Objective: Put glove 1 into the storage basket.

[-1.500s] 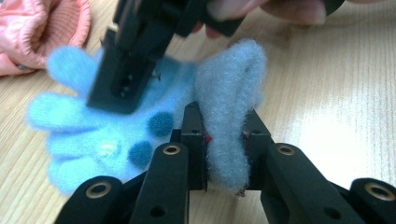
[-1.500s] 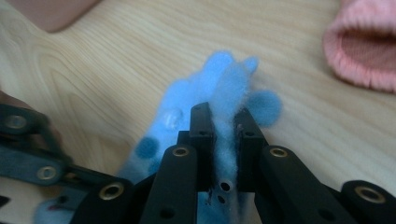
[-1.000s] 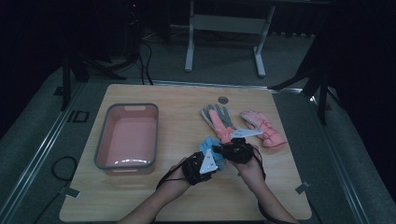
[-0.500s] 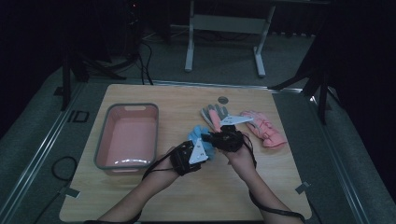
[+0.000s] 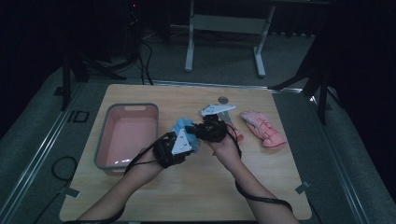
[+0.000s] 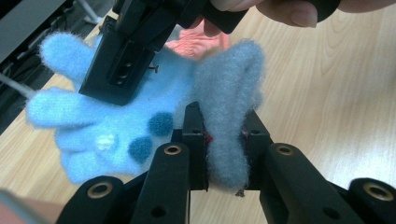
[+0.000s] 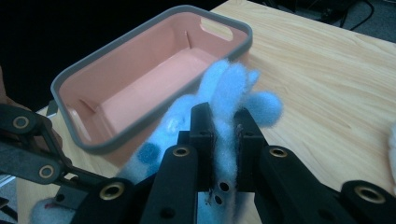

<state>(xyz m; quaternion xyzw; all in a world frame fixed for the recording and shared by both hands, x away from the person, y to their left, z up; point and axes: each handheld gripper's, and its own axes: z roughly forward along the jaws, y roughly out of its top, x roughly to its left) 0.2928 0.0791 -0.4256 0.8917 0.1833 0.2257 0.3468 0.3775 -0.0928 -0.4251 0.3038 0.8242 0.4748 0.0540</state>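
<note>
Right now I have both grippers clamped on the blue fleece glove (image 5: 183, 126), lifted just off the wooden table (image 5: 196, 186) near the middle of the high view. My left gripper (image 6: 223, 140) pinches the glove's grey-blue cuff, jaws nearly together with the fabric bunched between them, low in the centre of the left gripper view. My right gripper (image 7: 225, 135) grips the glove nearer its fingers, jaws pressed close on the fleece at the centre bottom of its view. Behind it, at upper left there, sits the pink bin (image 7: 84, 74) with a grey rim. At centre right of the high view a pink glove (image 5: 264, 129) lies flat on the table.
</note>
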